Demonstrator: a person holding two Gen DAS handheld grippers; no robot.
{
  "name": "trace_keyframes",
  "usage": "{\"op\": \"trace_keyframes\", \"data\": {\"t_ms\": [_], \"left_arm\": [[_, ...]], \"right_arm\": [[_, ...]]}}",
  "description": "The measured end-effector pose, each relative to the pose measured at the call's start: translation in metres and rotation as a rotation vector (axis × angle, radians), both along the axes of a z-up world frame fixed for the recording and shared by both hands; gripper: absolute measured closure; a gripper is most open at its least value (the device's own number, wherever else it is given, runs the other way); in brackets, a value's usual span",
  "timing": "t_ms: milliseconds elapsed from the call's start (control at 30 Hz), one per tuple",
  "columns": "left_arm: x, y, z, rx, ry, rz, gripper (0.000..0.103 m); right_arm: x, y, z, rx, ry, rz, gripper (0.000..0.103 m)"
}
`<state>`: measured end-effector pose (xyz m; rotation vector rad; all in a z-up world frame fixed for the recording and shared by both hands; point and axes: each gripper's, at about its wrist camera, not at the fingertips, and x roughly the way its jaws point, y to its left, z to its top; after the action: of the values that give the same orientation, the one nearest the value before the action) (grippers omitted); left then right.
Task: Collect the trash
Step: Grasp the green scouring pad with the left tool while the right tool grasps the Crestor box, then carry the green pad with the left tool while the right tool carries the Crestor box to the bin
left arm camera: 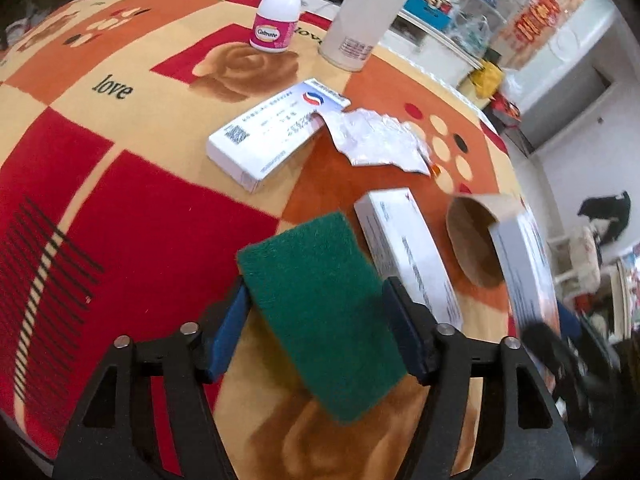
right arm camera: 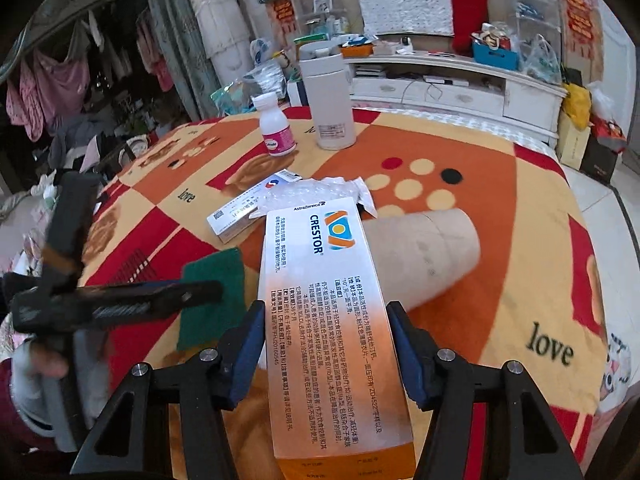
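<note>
My left gripper (left arm camera: 316,316) is shut on a green scouring pad (left arm camera: 320,312), held above the patterned cloth; the pad also shows in the right wrist view (right arm camera: 212,280). My right gripper (right arm camera: 326,328) is shut on a Crestor medicine box (right arm camera: 324,304), which shows at the right in the left wrist view (left arm camera: 524,268). On the cloth lie a white medicine box (left arm camera: 272,132), a crumpled foil blister sheet (left arm camera: 380,140), another white box (left arm camera: 408,256) and a cardboard tube (right arm camera: 424,248).
A white pill bottle with a pink label (left arm camera: 278,12) and a white flask (left arm camera: 364,16) stand at the table's far side. The table edge (right arm camera: 576,208) drops off at the right. A cluttered white cabinet (right arm camera: 460,88) stands behind.
</note>
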<state>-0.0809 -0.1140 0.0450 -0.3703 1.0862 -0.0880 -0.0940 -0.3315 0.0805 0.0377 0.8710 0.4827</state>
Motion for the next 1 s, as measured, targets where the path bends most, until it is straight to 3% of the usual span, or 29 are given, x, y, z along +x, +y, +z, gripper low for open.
{"op": "trace_keyframes", "data": {"t_ms": [167, 300, 500, 733, 1000], "left_arm": [[0.008, -0.006, -0.004, 0.021, 0.007, 0.045, 0.024], [0.007, -0.019, -0.009, 0.116, -0.003, -0.018, 0.023], [-0.007, -0.007, -0.003, 0.083, -0.014, -0.077, 0.04], [-0.037, -0.018, 0.029, 0.073, -0.072, -0.166, 0.041], [-0.056, -0.071, 0.044, 0.107, -0.137, -0.297, 0.041]], "right_arm": [[-0.005, -0.008, -0.001, 0.025, 0.0, -0.005, 0.045], [-0.009, -0.012, -0.001, 0.041, -0.001, -0.01, 0.045], [-0.02, -0.021, 0.001, 0.056, -0.008, -0.023, 0.045], [-0.034, -0.032, 0.006, 0.065, -0.021, -0.051, 0.045], [-0.052, -0.054, 0.005, 0.057, -0.021, -0.122, 0.045]]}}
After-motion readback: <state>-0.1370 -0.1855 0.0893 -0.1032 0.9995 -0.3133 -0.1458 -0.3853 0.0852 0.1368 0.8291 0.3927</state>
